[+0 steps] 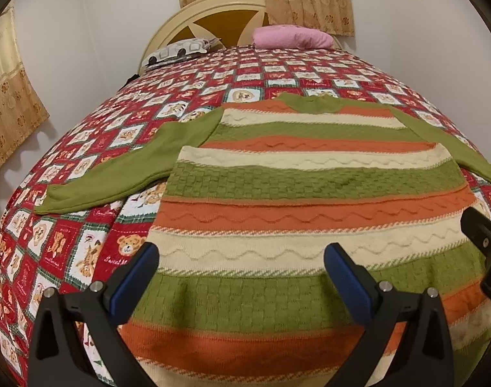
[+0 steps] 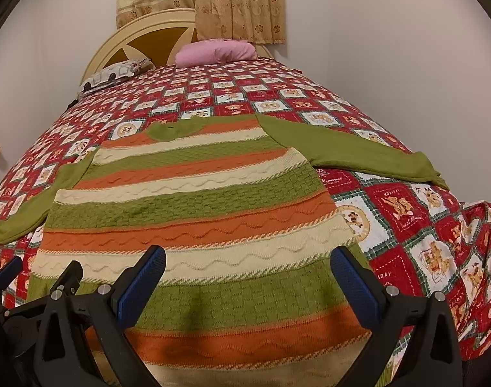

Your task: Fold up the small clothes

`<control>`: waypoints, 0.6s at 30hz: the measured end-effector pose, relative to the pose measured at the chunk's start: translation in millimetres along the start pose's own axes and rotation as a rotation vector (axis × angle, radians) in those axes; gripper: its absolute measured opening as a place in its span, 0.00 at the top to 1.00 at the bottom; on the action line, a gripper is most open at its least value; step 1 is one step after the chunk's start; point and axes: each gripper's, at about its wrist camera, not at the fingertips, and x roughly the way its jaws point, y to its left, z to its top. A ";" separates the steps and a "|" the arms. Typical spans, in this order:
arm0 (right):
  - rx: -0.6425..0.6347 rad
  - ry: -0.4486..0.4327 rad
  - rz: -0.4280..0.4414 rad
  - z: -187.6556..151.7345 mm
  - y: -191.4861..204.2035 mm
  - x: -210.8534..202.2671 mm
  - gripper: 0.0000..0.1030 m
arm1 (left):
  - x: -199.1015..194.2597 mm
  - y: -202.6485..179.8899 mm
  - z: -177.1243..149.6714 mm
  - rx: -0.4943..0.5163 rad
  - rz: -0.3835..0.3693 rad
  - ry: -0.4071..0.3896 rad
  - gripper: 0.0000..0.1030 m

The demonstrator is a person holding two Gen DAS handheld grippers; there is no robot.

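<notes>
A knitted sweater (image 1: 303, 180) (image 2: 193, 200) striped green, orange and cream lies flat on the bed, hem nearest me, collar far. Its plain green sleeves spread out to both sides: the left sleeve (image 1: 116, 171) (image 2: 22, 216) and the right sleeve (image 2: 358, 154) (image 1: 455, 148). My left gripper (image 1: 242, 258) hovers open over the lower left part of the sweater, nothing between its fingers. My right gripper (image 2: 250, 261) hovers open over the lower right part, also holding nothing. Each gripper shows at the edge of the other's view, the right one (image 1: 484, 251) and the left one (image 2: 38, 274).
The bed carries a red patchwork quilt (image 1: 84, 242) (image 2: 423, 225) with teddy-bear squares. A pink pillow (image 1: 290, 37) (image 2: 216, 51) and a patterned pillow (image 1: 177, 51) lie by the headboard (image 1: 209, 19). Curtains hang behind, and white walls flank the bed.
</notes>
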 end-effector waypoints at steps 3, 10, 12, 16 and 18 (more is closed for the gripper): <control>0.006 0.004 -0.003 3.3 -1.6 3.3 0.01 | 3.0 -0.8 3.3 0.001 0.001 0.004 0.00; 0.018 0.011 -0.013 9.1 -7.1 10.3 0.01 | 9.8 -1.5 9.1 0.000 0.002 0.011 0.00; 0.017 0.012 -0.016 11.0 -8.1 12.8 0.01 | 13.8 -1.7 12.0 0.000 0.001 0.014 0.00; 0.015 -0.002 -0.026 19.1 -17.8 16.0 0.01 | 20.5 4.1 20.6 0.001 -0.003 -0.002 0.00; 0.044 -0.012 -0.036 26.3 -34.0 18.3 0.01 | 27.6 13.5 26.3 -0.031 -0.031 -0.008 0.00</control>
